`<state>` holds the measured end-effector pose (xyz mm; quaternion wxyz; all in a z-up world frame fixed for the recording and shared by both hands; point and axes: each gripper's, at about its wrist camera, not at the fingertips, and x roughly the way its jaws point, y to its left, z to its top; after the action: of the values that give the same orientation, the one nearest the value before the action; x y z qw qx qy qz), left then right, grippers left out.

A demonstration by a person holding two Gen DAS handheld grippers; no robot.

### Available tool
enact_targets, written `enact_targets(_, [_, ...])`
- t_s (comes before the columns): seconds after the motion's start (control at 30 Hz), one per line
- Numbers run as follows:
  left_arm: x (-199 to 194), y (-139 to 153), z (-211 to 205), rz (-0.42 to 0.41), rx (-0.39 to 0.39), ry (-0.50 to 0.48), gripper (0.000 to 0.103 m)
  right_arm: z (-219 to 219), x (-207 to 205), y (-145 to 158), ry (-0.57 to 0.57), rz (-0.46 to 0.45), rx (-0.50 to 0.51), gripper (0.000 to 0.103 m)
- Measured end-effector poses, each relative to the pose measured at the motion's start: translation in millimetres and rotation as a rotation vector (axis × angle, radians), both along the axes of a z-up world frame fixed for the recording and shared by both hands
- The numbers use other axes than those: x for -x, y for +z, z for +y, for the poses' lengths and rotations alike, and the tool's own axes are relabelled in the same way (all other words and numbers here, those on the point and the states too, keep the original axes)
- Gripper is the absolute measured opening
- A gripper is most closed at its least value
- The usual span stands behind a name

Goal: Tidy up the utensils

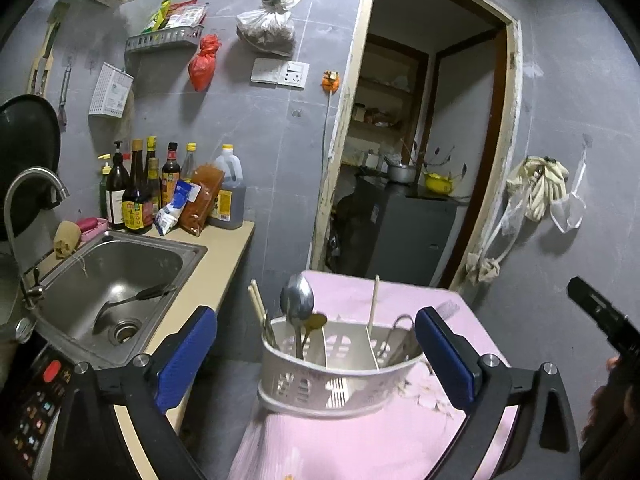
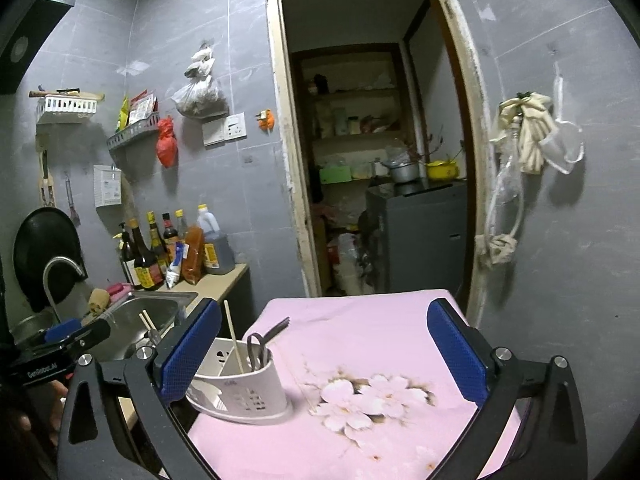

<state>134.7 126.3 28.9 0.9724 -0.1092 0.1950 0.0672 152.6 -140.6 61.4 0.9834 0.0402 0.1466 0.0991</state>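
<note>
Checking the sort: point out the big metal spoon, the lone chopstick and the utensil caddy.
metal spoon (image 1: 297,299), left wrist view, bowl.
lone chopstick (image 1: 374,305), left wrist view, mid-shaft.
utensil caddy (image 1: 320,384), left wrist view, front wall.

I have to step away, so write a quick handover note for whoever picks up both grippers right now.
Left gripper: open, empty, facing the caddy.
Right gripper: open, empty, over the pink cloth.
Caddy sits on the cloth's left edge. Left slot: spoons and chopsticks. Middle: one chopstick. Right: metal utensils.
Left to do: a spatula lies in the sink; the lone chopstick looks misplaced.
</note>
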Motion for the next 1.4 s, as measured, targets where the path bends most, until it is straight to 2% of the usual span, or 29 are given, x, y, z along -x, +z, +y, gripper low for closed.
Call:
enact_targets(0.37, [43,6,-24,0.000,-0.016,-0.044,0.100,-29,52,3,-0.003,0.021,0.029,0.101])
enact_targets(0.5, [62,9,-37,-0.003,-0.035,-0.042,0.100,-43,72,0,-0.027,0.062,0.021,0.101])
enact_targets(0.77, [105,6,-58,0.014,-0.019,-0.063,0.100,-64,116,-2,-0.044,0.083,0.044,0.101])
enact_targets(1.03, [131,6,-72,0.011,-0.029,-0.068,0.100,-74,134,-3,-0.046,0.104,0.046,0.101])
enact_targets(1.4, [139,6,-74,0.005,-0.031,-0.064,0.100,-80,150,-7,-0.042,0.112,0.043,0.101])
